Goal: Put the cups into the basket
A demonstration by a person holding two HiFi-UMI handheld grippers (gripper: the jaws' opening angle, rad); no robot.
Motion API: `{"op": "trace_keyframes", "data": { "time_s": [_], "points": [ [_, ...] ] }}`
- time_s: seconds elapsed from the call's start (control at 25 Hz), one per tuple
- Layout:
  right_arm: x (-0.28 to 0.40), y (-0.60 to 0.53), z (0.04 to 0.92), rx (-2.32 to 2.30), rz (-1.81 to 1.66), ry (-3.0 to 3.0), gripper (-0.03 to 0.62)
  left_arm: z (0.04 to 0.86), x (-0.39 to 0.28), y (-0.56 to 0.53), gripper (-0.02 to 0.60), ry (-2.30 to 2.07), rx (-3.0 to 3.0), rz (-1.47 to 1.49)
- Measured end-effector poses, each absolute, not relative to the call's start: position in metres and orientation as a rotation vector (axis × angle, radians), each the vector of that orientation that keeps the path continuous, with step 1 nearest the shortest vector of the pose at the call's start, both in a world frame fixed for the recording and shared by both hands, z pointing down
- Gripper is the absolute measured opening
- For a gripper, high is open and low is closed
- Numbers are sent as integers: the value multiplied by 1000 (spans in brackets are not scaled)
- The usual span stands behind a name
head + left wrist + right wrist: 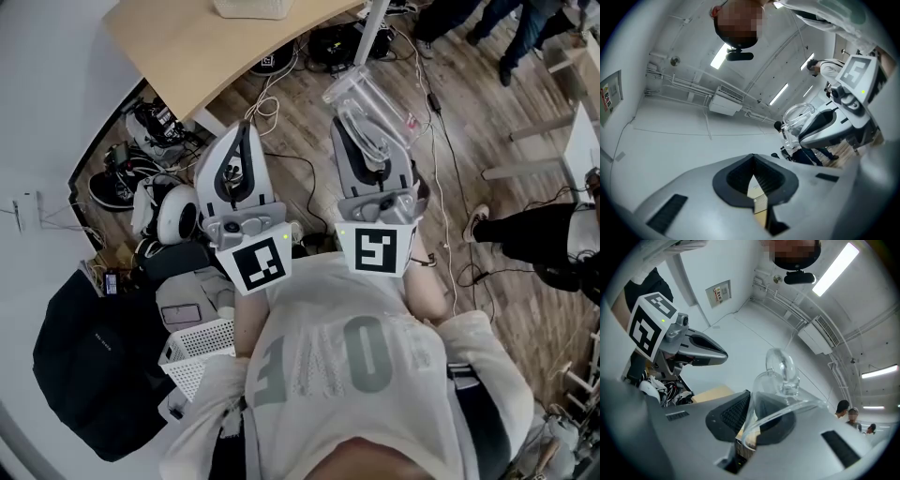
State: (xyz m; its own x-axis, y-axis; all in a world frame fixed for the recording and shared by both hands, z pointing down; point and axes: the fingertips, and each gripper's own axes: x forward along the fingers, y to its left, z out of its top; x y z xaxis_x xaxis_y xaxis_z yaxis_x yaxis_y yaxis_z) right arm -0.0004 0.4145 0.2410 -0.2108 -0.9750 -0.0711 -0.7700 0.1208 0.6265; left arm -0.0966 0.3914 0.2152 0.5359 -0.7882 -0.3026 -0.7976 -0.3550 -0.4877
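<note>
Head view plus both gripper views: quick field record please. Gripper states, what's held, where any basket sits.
left gripper: jaws together, nothing between them
right gripper: shut on clear cup
clear cup pose: held in the air, handle away from the jaws
white basket: low at the person's left, among clutter; inside not visible
wooden table: ahead of both grippers

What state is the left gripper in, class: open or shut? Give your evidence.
Shut, and empty. In its own view the left gripper shows its dark pads meeting at the tip, with nothing held between them.
</note>
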Motion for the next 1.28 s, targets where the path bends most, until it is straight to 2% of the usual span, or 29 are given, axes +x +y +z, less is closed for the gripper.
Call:
{"op": "trace_keyframes", "data": {
  "time_s": [0.68,1.08,1.28],
  "points": [
    [-54,373,254,1699,-749,-1978,21,230,-164,344,5,1248,-2263,61],
    [-34,303,257,1705,-746,-2024,21,233,-144,280,5,1299,-2251,32],
    [4,245,253,1659,-775,-2053,21,229,-101,220,5,1332,-2234,21]
  ]
}}
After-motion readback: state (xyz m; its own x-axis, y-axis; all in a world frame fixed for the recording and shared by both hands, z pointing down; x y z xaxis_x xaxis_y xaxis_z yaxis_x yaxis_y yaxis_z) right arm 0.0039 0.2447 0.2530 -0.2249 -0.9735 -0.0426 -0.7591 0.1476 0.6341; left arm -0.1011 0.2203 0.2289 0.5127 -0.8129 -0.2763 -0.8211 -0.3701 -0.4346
